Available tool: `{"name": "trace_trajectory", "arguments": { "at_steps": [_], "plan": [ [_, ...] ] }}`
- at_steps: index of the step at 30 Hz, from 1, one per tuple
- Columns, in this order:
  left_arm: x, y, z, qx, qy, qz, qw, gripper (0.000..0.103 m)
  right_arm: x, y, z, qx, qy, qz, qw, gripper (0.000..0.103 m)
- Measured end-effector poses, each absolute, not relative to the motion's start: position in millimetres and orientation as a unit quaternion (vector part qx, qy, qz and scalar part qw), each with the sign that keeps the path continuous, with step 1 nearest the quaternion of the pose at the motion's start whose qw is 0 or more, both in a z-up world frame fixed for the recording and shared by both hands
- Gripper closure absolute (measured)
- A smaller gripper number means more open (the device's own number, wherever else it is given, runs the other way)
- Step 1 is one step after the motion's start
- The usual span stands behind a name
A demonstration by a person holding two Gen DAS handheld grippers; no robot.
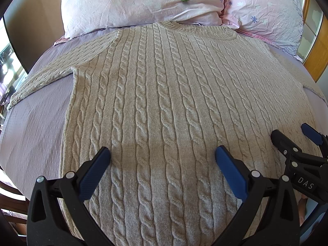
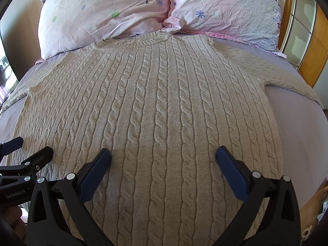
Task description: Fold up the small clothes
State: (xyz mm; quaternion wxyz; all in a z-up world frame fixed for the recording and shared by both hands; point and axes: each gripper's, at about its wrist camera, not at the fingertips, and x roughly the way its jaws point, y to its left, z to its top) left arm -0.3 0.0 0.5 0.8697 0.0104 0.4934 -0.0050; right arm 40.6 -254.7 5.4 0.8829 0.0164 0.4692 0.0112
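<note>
A beige cable-knit sweater (image 1: 164,94) lies flat and face up on a lilac bed sheet (image 1: 37,123), neck toward the pillows, both sleeves spread out sideways. It also fills the right wrist view (image 2: 155,106). My left gripper (image 1: 163,153) is open and empty, hovering over the sweater's lower body. My right gripper (image 2: 164,153) is open and empty over the same lower part, further right. The right gripper also shows at the right edge of the left wrist view (image 1: 291,135), and the left gripper at the left edge of the right wrist view (image 2: 30,145).
Two pink floral pillows (image 2: 106,14) (image 2: 223,12) lie at the head of the bed, just past the sweater's collar. A wooden frame with glass panels (image 2: 307,47) stands on the right. The bed sheet (image 2: 297,127) shows bare beside the sweater on both sides.
</note>
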Motion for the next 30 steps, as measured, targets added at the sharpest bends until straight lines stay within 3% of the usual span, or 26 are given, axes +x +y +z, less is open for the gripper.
{"name": "trace_trajectory", "arguments": {
  "at_steps": [30],
  "plan": [
    [-0.4, -0.1, 0.6, 0.010, 0.493, -0.005, 0.870, 0.002, 42.5, -254.4, 4.4, 0.016, 0.471, 0.011, 0.882, 0.001]
  ]
}}
